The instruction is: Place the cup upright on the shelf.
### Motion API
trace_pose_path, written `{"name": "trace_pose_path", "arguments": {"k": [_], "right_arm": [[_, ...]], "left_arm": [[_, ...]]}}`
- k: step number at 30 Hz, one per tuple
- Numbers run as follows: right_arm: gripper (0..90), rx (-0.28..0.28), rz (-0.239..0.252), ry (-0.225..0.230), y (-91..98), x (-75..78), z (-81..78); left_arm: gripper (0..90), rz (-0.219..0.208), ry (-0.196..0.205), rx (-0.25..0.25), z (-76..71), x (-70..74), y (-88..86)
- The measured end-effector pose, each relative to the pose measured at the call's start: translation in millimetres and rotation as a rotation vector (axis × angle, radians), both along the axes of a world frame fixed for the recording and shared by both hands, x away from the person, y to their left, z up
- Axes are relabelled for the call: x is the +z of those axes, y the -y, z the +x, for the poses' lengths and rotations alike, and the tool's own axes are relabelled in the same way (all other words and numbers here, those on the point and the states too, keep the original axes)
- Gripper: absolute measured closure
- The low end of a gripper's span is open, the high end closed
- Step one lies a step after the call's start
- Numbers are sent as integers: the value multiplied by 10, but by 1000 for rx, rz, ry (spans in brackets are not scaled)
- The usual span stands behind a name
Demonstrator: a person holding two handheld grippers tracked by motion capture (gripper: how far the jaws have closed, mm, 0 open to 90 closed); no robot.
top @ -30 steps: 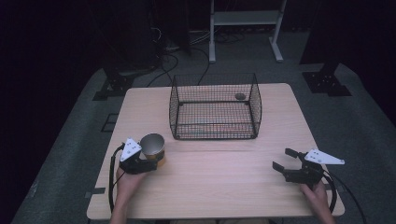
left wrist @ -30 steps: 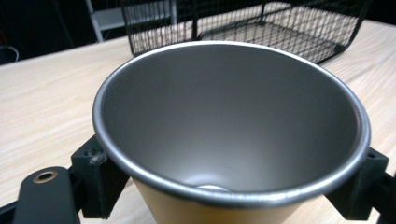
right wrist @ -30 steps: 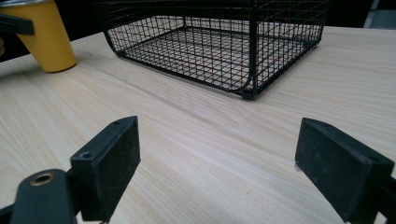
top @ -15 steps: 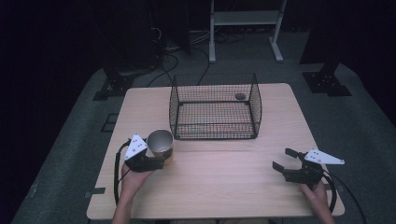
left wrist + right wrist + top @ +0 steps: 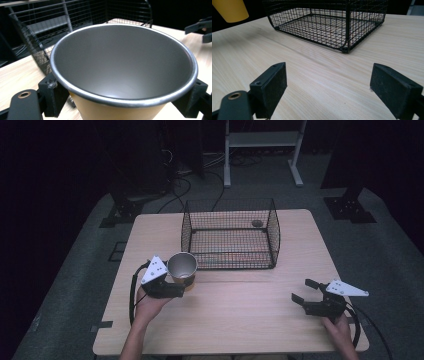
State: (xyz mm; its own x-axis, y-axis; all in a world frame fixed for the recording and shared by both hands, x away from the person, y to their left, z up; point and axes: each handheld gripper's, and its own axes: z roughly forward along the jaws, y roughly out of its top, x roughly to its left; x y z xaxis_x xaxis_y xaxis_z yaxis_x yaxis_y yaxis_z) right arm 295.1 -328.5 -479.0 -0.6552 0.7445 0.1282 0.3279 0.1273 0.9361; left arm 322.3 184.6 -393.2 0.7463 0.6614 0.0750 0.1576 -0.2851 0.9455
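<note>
Cup [image 5: 181, 266], yellow-walled with a metal rim, sits clamped below its rim in the left gripper [image 5: 172, 287] just beside the wire basket [image 5: 230, 237]; judged light, rigid, slippery; right gripper [image 5: 307, 291] rests spread apart, empty, on the table [image 5: 250, 320].

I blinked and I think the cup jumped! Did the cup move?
Yes. The cup, held in the left tongs, has moved right and forward across the table, closer to the wire basket.

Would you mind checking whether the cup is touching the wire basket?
Apart. In the right gripper view, the cup hangs above the table, with bare wood between it and the wire basket.
</note>
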Motion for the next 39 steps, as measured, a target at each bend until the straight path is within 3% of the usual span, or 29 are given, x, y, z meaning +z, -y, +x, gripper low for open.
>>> {"name": "trace_pose_path", "arguments": {"k": [22, 34, 39], "right_arm": [[130, 1, 5, -1, 5, 0, 1], [130, 4, 5, 3, 2, -1, 0], [130, 3, 9, 3, 4, -1, 0]], "left_arm": [[147, 20, 9, -112, 138, 279, 325], [147, 20, 17, -150, 333, 482, 481], [147, 11, 6, -169, 480, 530, 578]]}}
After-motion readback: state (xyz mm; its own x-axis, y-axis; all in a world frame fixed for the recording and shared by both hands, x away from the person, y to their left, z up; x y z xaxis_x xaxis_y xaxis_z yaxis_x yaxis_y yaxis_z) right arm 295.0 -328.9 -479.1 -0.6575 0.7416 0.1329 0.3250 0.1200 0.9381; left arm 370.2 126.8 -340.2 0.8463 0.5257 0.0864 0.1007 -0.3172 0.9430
